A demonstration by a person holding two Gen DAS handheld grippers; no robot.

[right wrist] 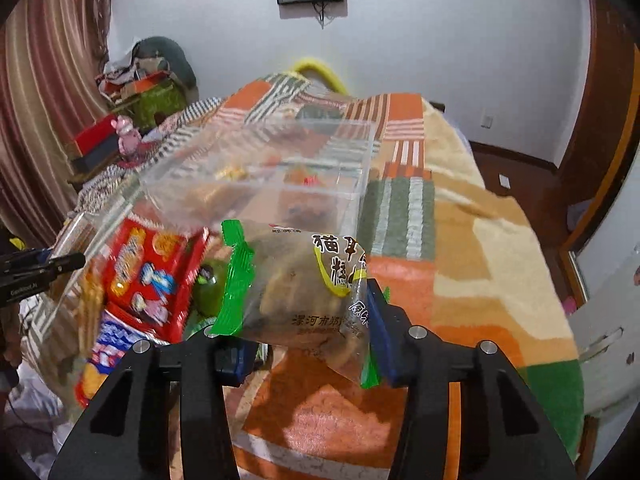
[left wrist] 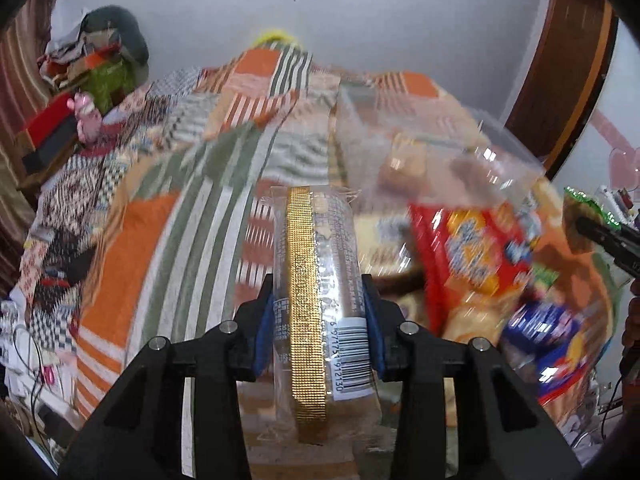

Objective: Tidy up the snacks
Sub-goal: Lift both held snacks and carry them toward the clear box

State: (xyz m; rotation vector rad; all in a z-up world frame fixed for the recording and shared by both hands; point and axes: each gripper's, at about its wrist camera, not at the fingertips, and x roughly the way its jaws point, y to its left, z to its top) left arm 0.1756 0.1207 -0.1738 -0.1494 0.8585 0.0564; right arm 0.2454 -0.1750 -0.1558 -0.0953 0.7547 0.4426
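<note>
My left gripper (left wrist: 320, 320) is shut on a clear snack pack with a gold strip (left wrist: 316, 300), held above the patchwork bed cover. My right gripper (right wrist: 308, 320) is shut on a clear bag of brown pastries with green edges (right wrist: 296, 292). A clear plastic box (right wrist: 260, 176) lies on the bed, left of the right gripper; it also shows in the left wrist view (left wrist: 420, 152). A red snack bag (right wrist: 152, 268) and a blue snack bag (right wrist: 116, 340) lie in front of it; both show in the left wrist view, red (left wrist: 476, 248) and blue (left wrist: 548, 336).
The bed with an orange, green and striped cover (right wrist: 460, 240) fills both views. Clutter and boxes (right wrist: 136, 92) pile up at the far left by a curtain (right wrist: 44, 100). A wooden door (right wrist: 608, 120) stands at the right. The right gripper's tip (left wrist: 608, 236) shows at the left view's right edge.
</note>
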